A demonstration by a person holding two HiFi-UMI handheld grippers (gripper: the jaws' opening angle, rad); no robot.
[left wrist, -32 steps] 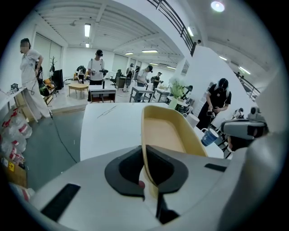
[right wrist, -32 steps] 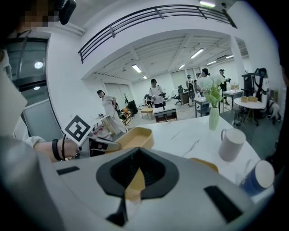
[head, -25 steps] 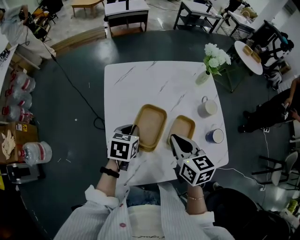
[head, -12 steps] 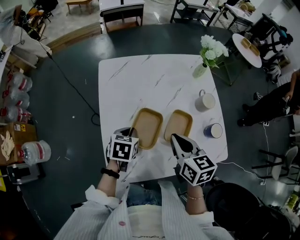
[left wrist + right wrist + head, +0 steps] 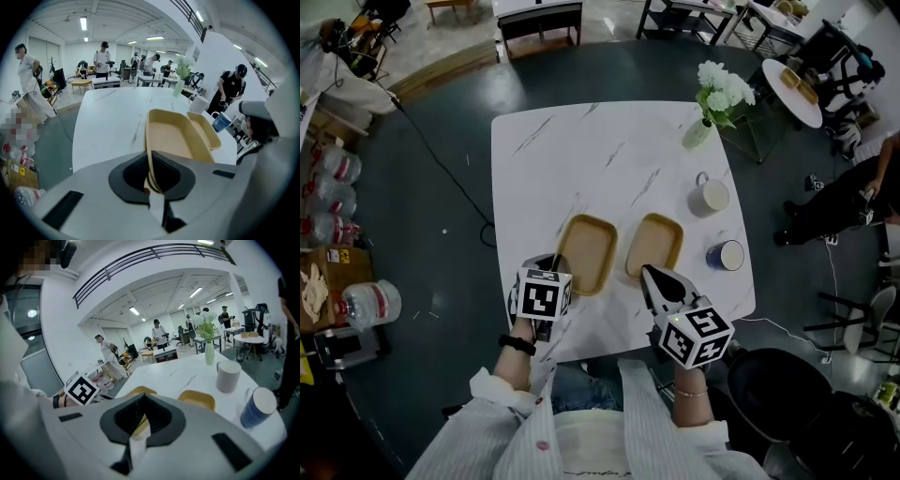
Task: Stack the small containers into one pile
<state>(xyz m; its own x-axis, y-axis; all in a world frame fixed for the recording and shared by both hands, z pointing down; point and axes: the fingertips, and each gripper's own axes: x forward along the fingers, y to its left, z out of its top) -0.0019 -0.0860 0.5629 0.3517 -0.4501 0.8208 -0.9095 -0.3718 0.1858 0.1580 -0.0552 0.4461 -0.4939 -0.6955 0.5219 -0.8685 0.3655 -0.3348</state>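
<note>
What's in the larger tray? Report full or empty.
Empty: the larger tan tray shows only bare floor, in head and left gripper views.

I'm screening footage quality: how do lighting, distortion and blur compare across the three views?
Head view: dim, sharp. Left gripper view: bright, fisheye, black corners, mosaic at left, larger tray crisp. Right gripper view: same fisheye, mosaic top left, smaller tray crisp.

The table's (image 5: 581,159) far half and left edge lie bare — open passage. A tan tray (image 5: 586,251) and a smaller tray (image 5: 654,246) crowd the near middle, narrow gap between; mug (image 5: 709,197), blue cup (image 5: 727,255) and flower vase (image 5: 697,133) line the right edge.
</note>
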